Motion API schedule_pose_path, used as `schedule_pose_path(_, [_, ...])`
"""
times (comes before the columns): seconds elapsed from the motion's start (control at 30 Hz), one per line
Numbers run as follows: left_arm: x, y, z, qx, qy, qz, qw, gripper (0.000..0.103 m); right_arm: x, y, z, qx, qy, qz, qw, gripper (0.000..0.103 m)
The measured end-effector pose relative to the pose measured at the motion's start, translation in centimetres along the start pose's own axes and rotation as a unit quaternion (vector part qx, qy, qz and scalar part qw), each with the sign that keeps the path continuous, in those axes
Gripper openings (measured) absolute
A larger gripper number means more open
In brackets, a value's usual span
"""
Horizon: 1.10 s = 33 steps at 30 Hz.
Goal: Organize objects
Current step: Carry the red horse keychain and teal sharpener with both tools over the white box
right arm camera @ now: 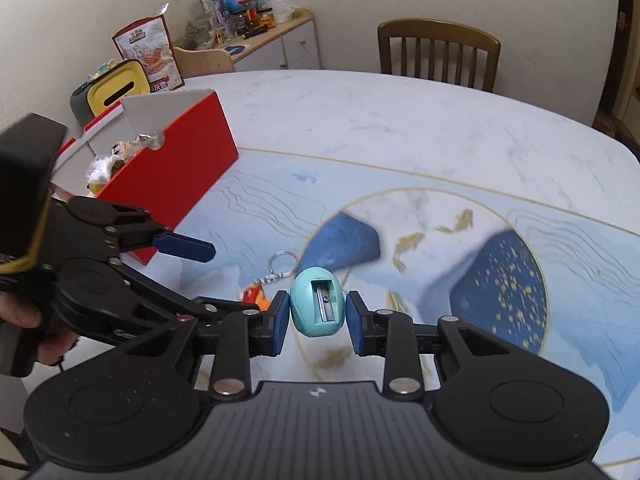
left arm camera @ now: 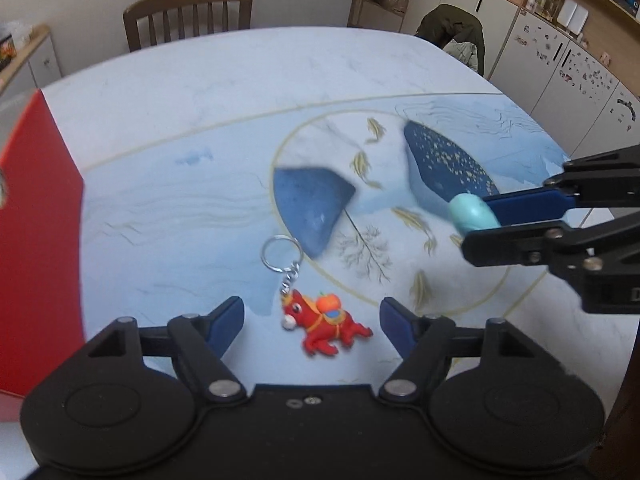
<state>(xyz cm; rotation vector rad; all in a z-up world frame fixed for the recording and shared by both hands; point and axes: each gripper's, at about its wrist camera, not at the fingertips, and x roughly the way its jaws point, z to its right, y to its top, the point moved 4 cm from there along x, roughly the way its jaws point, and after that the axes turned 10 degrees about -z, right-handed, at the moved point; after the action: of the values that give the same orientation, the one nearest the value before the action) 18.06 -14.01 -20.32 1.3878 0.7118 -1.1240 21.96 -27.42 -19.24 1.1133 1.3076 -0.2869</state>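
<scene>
A red horse keychain (left arm camera: 324, 326) with a metal ring (left arm camera: 280, 253) lies on the patterned table mat, between the open fingers of my left gripper (left arm camera: 312, 326), which is low over it. The keychain also shows in the right wrist view (right arm camera: 256, 294), mostly hidden behind the left gripper (right arm camera: 188, 250). My right gripper (right arm camera: 318, 312) is shut on a teal egg-shaped pencil sharpener (right arm camera: 318, 306) and holds it above the mat. It shows in the left wrist view (left arm camera: 474, 222) at the right with the sharpener (left arm camera: 472, 212) in it.
A red open box (right arm camera: 172, 176) with small items inside stands on the table at the left; its side shows in the left wrist view (left arm camera: 36, 240). A wooden chair (right arm camera: 438, 54) stands at the far edge. A yellow container (right arm camera: 114, 90) and cluttered cabinet are behind the box.
</scene>
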Motion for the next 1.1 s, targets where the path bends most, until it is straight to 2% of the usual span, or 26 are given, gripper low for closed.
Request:
schedule_pose_path(0.17, [1.2, -0.6, 0.3, -0.002, -0.001, -0.005, 1.0000, 0.074, 0.0, -1.1, 0.7, 0.001, -0.001, -0.009, 1.000, 0.030])
schedule_pose_path(0.3, [1.3, -0.7, 0.5, 0.003, 0.003, 0.007, 1.0000, 0.071, 0.1, -1.6, 1.3, -0.002, 0.001, -0.013, 1.000, 0.030])
schedule_pose_path(0.47, [1.1, -0.8, 0.6, 0.007, -0.001, 0.017, 0.9998, 0.056, 0.2, -1.8, 1.8, -0.008, 0.006, -0.016, 1.000, 0.030])
schedule_pose_path(0.53, [1.1, -1.0, 0.7, 0.010, -0.004, 0.020, 0.9998, 0.052, 0.2, -1.7, 2.0, -0.009, 0.007, -0.016, 1.000, 0.030])
schedule_pose_path(0.8, [0.8, -0.8, 0.7, -0.009, -0.004, 0.025, 0.9996, 0.051, 0.5, -1.6, 2.3, -0.012, 0.014, -0.017, 1.000, 0.030])
schedule_pose_path(1.1, [-2.7, 0.0, 0.1, -0.026, -0.018, 0.055, 0.9980, 0.050, -0.1, -0.4, 1.6, -0.015, 0.019, -0.004, 1.000, 0.030])
